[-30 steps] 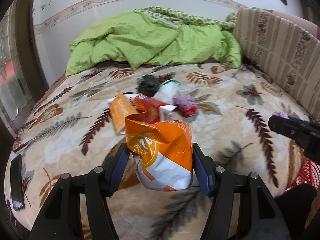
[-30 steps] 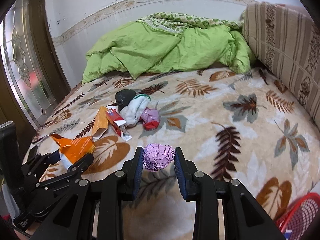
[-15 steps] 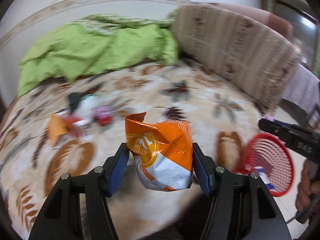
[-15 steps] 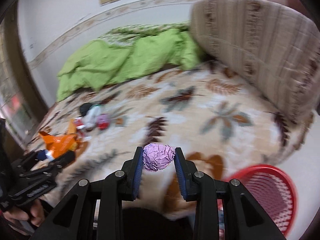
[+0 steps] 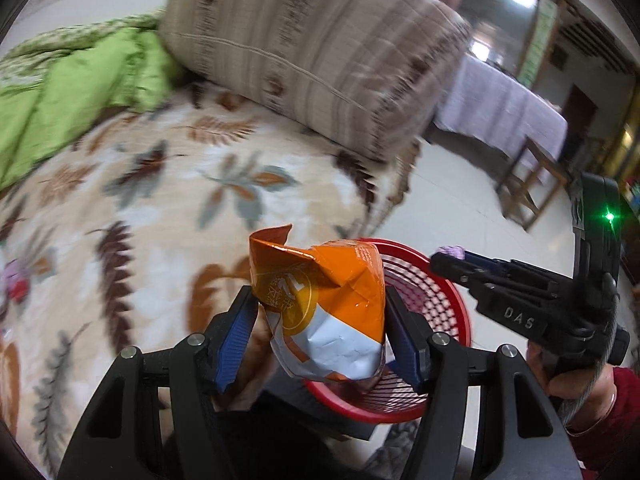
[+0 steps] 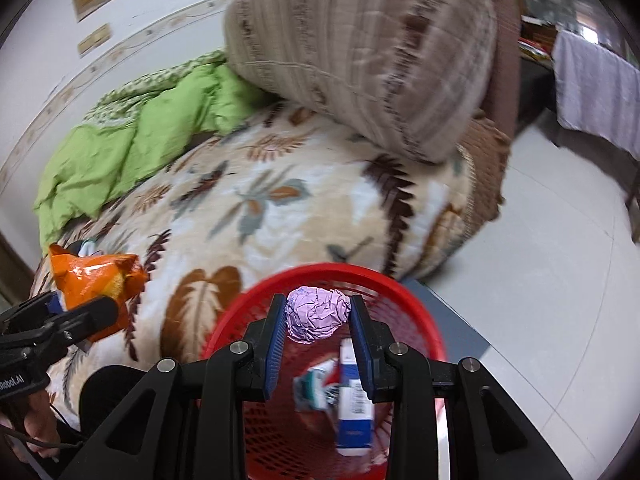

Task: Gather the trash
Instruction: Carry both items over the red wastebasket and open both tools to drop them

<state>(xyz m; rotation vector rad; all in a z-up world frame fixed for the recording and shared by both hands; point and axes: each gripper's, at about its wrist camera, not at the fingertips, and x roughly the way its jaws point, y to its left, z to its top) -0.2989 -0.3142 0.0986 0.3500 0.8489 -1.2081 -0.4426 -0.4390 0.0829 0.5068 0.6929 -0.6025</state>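
Right wrist: purple paper ball [image 6: 316, 314] gripped above red basket [image 6: 416, 304]

The red basket [image 6: 420, 320] runs off the frame's bottom edge, its contents blurred.

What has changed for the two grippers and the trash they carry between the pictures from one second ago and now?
Both grippers swung away from the bed's trash pile toward the red basket. The right gripper now holds its purple paper ball over the basket; the left gripper brings the orange snack bag to its rim. Unchanged: both grips stay shut, nothing released.
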